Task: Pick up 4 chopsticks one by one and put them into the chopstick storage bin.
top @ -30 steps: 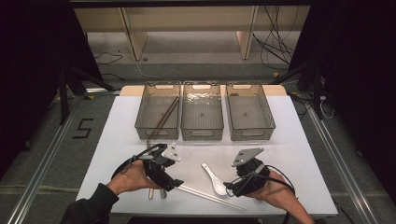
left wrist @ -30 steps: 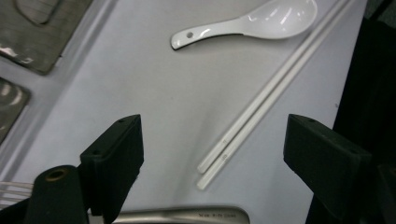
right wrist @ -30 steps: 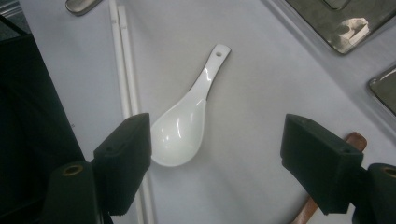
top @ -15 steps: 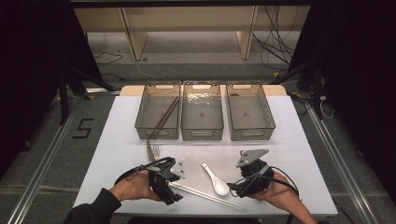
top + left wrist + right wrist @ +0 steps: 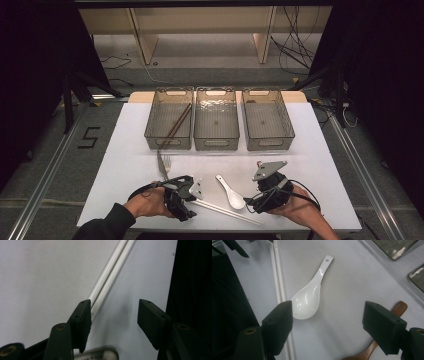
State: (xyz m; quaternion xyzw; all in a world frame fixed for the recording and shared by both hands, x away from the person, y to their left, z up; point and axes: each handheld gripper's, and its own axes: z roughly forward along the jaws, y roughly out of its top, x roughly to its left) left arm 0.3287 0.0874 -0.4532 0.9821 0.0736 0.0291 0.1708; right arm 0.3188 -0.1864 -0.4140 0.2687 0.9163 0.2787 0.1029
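Note:
A pair of white chopsticks [image 5: 225, 210] lies near the table's front edge, and a white ceramic spoon [image 5: 232, 193] rests just behind it. My left gripper [image 5: 184, 206] is low over the chopsticks' left end. In the left gripper view it [image 5: 113, 305] is open, and the chopsticks [image 5: 110, 270] run up to its left jaw without being clamped. My right gripper [image 5: 254, 202] faces the spoon from the right. The right gripper view shows it [image 5: 328, 308] open, with the spoon [image 5: 308, 300] lying just ahead of its left jaw.
A metal fork [image 5: 164, 165] lies behind the left hand; its handle [image 5: 98, 355] shows below my left jaws. A wooden spoon [image 5: 372, 347] lies under my right jaw. Three clear bins [image 5: 216, 142] line the back; the left one holds brown chopsticks [image 5: 176, 125].
My left gripper has moved back toward the front edge and slightly right, from over the fork to the chopsticks' end. The right gripper has barely shifted.

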